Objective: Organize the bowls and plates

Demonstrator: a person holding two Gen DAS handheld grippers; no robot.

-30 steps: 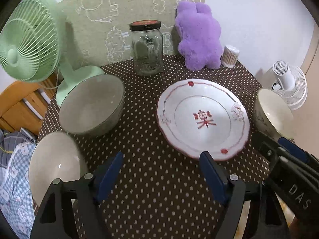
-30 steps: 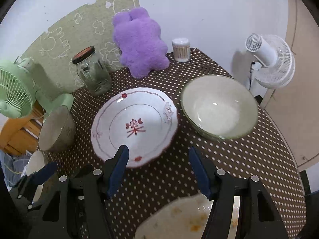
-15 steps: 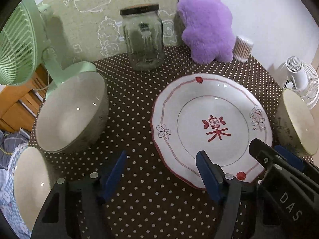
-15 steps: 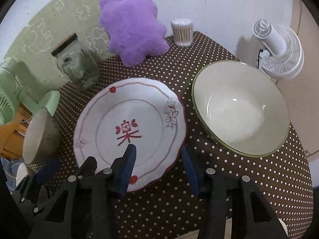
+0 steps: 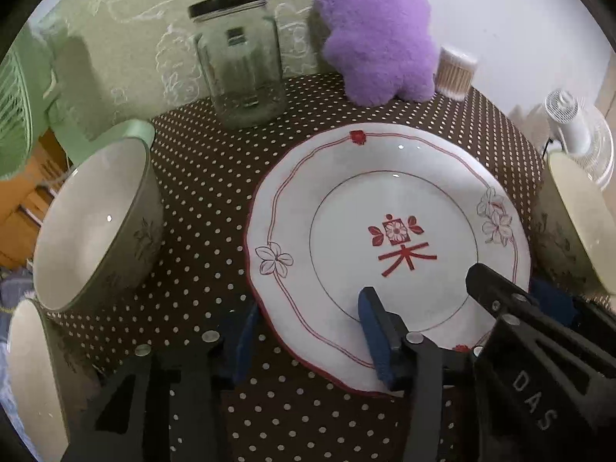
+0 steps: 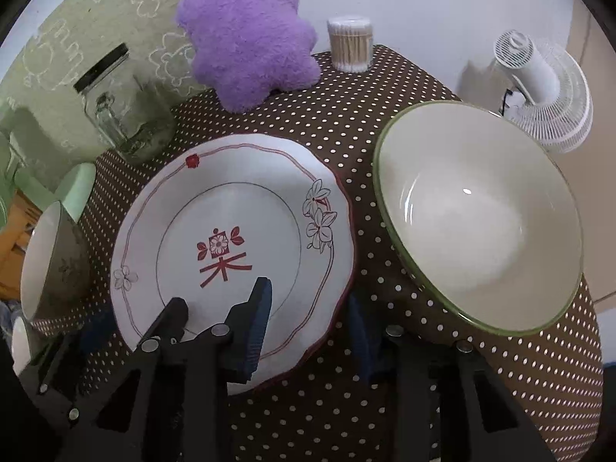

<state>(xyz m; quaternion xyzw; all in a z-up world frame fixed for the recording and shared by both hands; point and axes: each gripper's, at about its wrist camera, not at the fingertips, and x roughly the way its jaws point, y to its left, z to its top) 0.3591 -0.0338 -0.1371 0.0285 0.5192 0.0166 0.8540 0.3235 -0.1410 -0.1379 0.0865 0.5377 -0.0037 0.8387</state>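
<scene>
The white scalloped plate with red trim and a red character (image 6: 231,238) sits mid-table on the brown polka-dot cloth (image 6: 346,123). Both tools straddle its near rim — the left tool (image 5: 308,331) gapes wide, one finger over the plate, one outside; the right tool (image 6: 308,323) likewise wide. A green-rimmed cream bowl (image 6: 477,215) lies right, a grey floral bowl (image 5: 96,223) left; glass jar (image 5: 238,65) and purple plush (image 6: 246,30) behind.

Upper frame: glass jar (image 5: 240,65), purple plush toy (image 5: 379,30), cotton swab tub (image 6: 350,44). White fan (image 6: 546,88) far right, green fan (image 5: 15,92) left edge.
</scene>
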